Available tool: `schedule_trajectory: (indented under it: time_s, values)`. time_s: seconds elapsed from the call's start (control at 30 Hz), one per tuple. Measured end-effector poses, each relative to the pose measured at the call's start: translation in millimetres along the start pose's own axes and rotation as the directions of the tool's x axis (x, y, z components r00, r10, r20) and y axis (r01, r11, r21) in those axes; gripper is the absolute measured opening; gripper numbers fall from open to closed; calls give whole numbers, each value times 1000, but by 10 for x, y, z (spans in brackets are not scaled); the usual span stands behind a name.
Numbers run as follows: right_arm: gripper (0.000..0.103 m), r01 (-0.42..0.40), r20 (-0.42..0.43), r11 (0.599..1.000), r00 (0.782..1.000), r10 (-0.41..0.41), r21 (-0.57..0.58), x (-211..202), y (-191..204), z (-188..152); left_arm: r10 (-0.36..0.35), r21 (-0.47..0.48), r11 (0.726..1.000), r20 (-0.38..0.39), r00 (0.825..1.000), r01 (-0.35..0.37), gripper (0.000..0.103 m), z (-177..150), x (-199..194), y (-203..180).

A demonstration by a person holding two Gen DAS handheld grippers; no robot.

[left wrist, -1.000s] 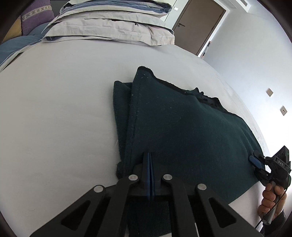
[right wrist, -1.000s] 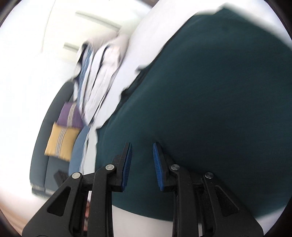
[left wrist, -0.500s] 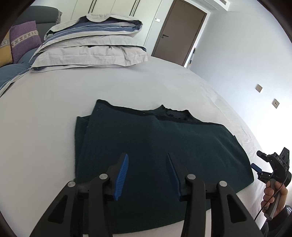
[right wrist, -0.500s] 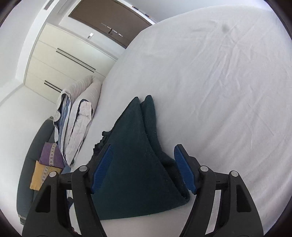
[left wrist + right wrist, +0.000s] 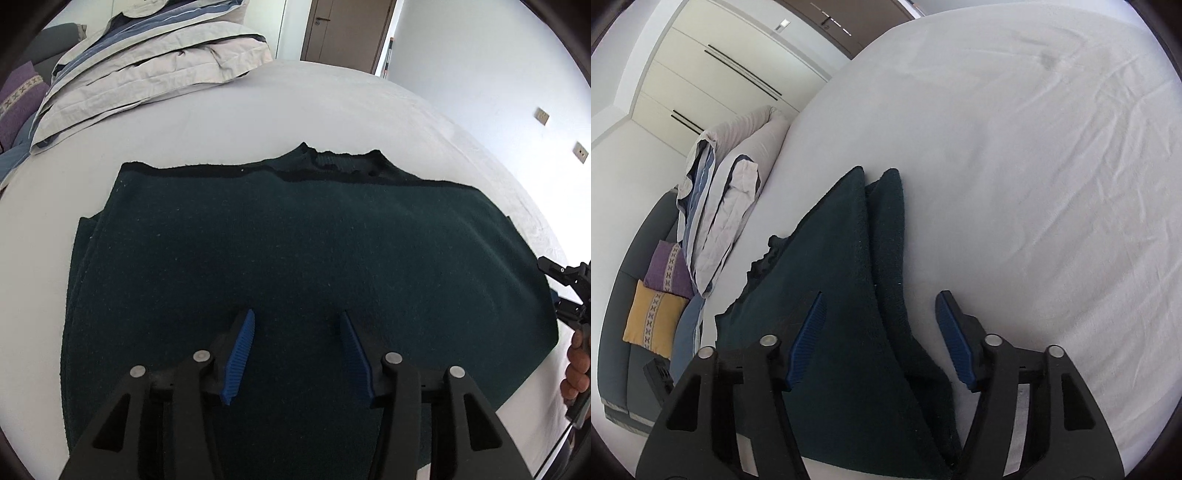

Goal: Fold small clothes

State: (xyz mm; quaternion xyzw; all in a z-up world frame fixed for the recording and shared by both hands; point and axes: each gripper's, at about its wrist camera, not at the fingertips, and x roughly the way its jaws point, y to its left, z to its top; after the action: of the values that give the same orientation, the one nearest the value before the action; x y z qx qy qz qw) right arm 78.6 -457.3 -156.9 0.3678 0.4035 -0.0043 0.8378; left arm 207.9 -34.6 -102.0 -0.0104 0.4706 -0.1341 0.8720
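Observation:
A dark green knitted garment (image 5: 295, 251) lies folded flat on the white bed, its collar at the far edge. My left gripper (image 5: 297, 325) is open and empty, just above the garment's near edge. My right gripper (image 5: 881, 314) is open and empty over the garment's (image 5: 846, 295) right end, where two folded layers show. The right gripper also shows at the right edge of the left wrist view (image 5: 569, 291), held by a hand.
The white bed sheet (image 5: 1034, 184) spreads wide to the right of the garment. Stacked pillows (image 5: 147, 70) lie at the head of the bed. A grey sofa with purple and yellow cushions (image 5: 653, 317) stands beyond. A brown door (image 5: 343, 33) is at the back.
My left gripper opened and let go of the garment, then lifted back. My right gripper opened wider and pulled off the garment. The garment now lies flat, folded.

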Motion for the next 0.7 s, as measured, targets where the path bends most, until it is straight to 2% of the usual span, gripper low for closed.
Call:
schedule_trajectory:
  time_s: [0.27, 0.33, 0.4, 0.57, 0.7]
  values:
    - [47, -6, -43, 1000, 999, 6, -20, 216, 187, -19, 8, 7, 1000, -8, 1000, -8, 53, -25, 16, 11]
    - [42, -2, -59, 1000, 998, 1, -23, 272, 198, -8, 8, 6, 1000, -9, 1000, -8, 53, -29, 18, 15]
    - [31, -2, -73, 1000, 997, 1, -8, 314, 173, 8, 6, 5, 1000, -8, 1000, -6, 53, -24, 27, 15]
    - [23, -26, -85, 999, 996, 28, 26, 341, 125, 11, 9, 11, 1000, -12, 1000, -9, 53, -24, 35, 9]
    - [23, -25, -88, 1000, 996, 26, 18, 374, 138, -2, 12, 14, 1000, -13, 1000, -12, 53, -23, 40, -1]
